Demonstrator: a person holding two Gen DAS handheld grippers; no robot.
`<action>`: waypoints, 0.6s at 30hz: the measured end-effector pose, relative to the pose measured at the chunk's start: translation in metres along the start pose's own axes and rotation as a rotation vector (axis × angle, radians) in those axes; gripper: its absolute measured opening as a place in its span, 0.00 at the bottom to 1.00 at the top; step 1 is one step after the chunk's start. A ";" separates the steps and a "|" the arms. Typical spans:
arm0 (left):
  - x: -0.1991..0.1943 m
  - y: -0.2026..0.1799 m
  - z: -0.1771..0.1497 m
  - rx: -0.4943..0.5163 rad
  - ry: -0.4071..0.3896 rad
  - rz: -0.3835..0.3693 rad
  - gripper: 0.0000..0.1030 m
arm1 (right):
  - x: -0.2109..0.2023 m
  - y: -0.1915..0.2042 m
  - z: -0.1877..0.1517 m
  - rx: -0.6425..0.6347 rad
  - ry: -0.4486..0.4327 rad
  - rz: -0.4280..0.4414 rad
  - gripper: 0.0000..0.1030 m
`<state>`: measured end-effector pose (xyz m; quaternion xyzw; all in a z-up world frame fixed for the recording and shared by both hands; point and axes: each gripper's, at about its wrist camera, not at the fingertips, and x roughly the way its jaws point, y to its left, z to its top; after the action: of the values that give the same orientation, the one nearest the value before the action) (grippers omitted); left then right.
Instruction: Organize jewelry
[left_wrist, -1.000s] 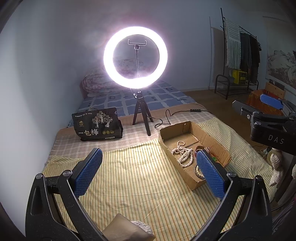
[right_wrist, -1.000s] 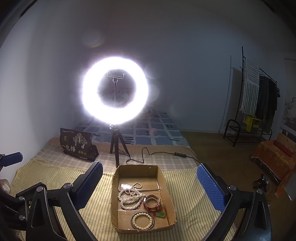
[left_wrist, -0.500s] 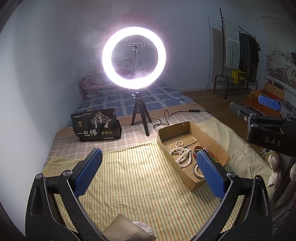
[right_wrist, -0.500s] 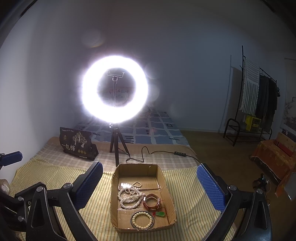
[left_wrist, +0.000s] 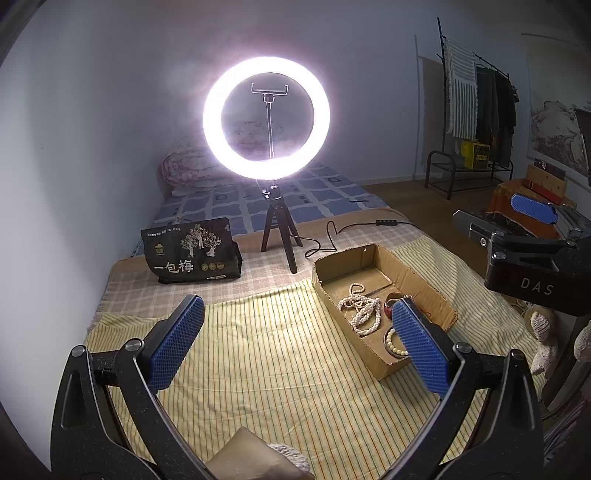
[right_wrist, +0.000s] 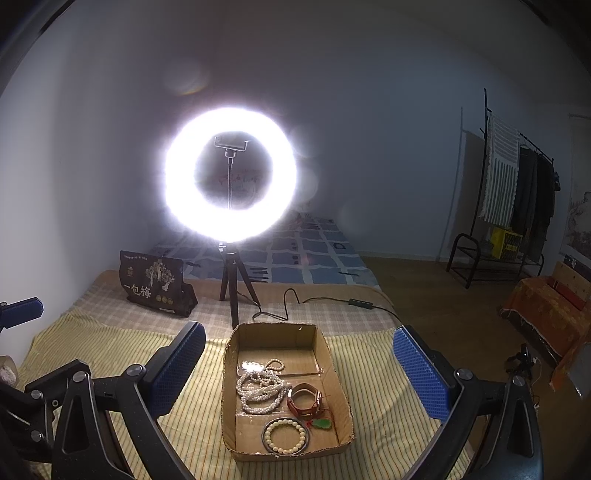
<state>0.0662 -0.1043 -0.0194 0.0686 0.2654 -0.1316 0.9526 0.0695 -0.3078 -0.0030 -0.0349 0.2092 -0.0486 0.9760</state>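
A shallow cardboard box (right_wrist: 228, 387) lies on the striped bedspread (right_wrist: 373, 387), and it also shows in the left wrist view (left_wrist: 325, 291). In it lie a tangled white pearl necklace (right_wrist: 260, 387), a red-brown strap watch (right_wrist: 304, 398), a cream bead bracelet (right_wrist: 286, 435) and a small green pendant (right_wrist: 320, 424). My right gripper (right_wrist: 297, 373) is open and empty, held above the box. My left gripper (left_wrist: 295, 343) is open and empty, over the bedspread left of the box. The pearl necklace (left_wrist: 360, 306) also shows there.
A lit ring light on a black tripod (right_wrist: 231, 173) stands behind the box, its cable (right_wrist: 332, 301) running right. A black printed bag (right_wrist: 155, 284) stands at the back left. A clothes rack (right_wrist: 517, 184) and an orange-covered seat (right_wrist: 546, 306) are at the right.
Both views have shifted only slightly; the left gripper drifted a little so the box sits a touch further left in its view. The jaws stayed open.
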 end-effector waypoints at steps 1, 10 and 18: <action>0.000 0.000 0.001 0.001 0.000 -0.001 1.00 | 0.000 0.000 0.000 0.000 0.000 0.000 1.00; 0.000 -0.001 0.002 -0.001 -0.003 -0.001 1.00 | 0.000 0.000 0.000 -0.001 0.001 0.000 1.00; -0.001 0.000 0.003 -0.002 -0.003 0.001 1.00 | 0.000 0.000 -0.001 -0.008 0.005 0.005 1.00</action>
<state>0.0666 -0.1050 -0.0169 0.0677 0.2640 -0.1312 0.9532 0.0690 -0.3074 -0.0040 -0.0383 0.2118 -0.0451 0.9755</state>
